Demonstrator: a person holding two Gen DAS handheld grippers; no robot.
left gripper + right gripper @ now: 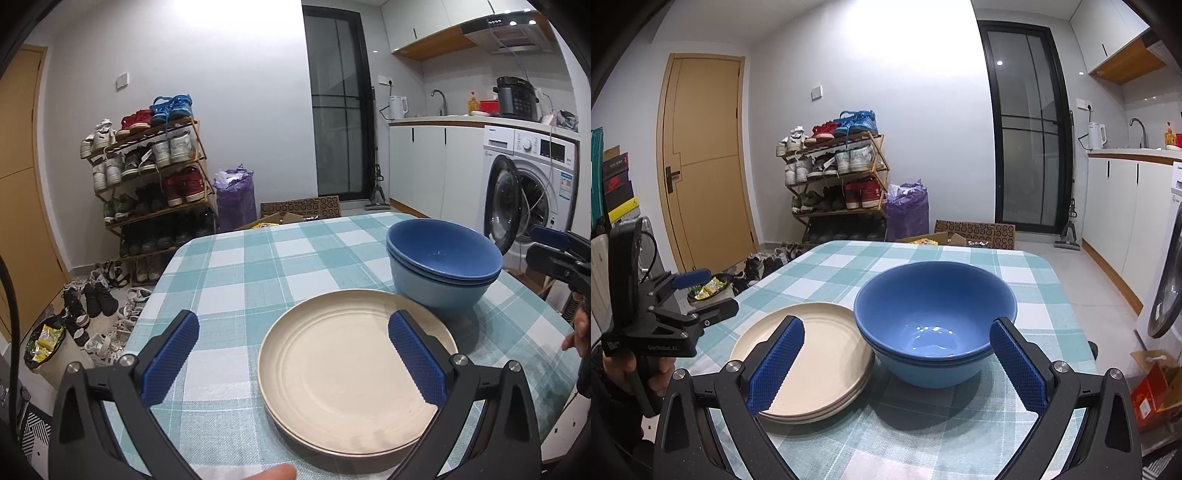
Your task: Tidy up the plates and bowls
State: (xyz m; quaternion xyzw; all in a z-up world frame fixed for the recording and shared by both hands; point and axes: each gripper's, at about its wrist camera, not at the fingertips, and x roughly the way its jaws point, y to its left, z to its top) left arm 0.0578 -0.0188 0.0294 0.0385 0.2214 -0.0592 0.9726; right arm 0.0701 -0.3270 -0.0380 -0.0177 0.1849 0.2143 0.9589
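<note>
A stack of cream plates (332,373) lies on the table near its front edge, also in the right wrist view as the plates (820,350). Two nested blue bowls (443,258) stand upright just right of the stack, touching or almost touching it; the bowls (934,306) fill the middle of the right wrist view. My left gripper (293,358) is open above the plates, its right finger over them and its left finger over the cloth. My right gripper (897,367) is open in front of the bowls, holding nothing. The left gripper (709,295) shows at the left edge, held by a hand.
The table wears a teal-and-white checked cloth (240,266). Beyond it stand a shoe rack (147,177), a purple bag (236,199) and cardboard boxes (975,232) on the floor. A washing machine (532,192) with its door open is at the right, and a wooden door (705,158) at the left.
</note>
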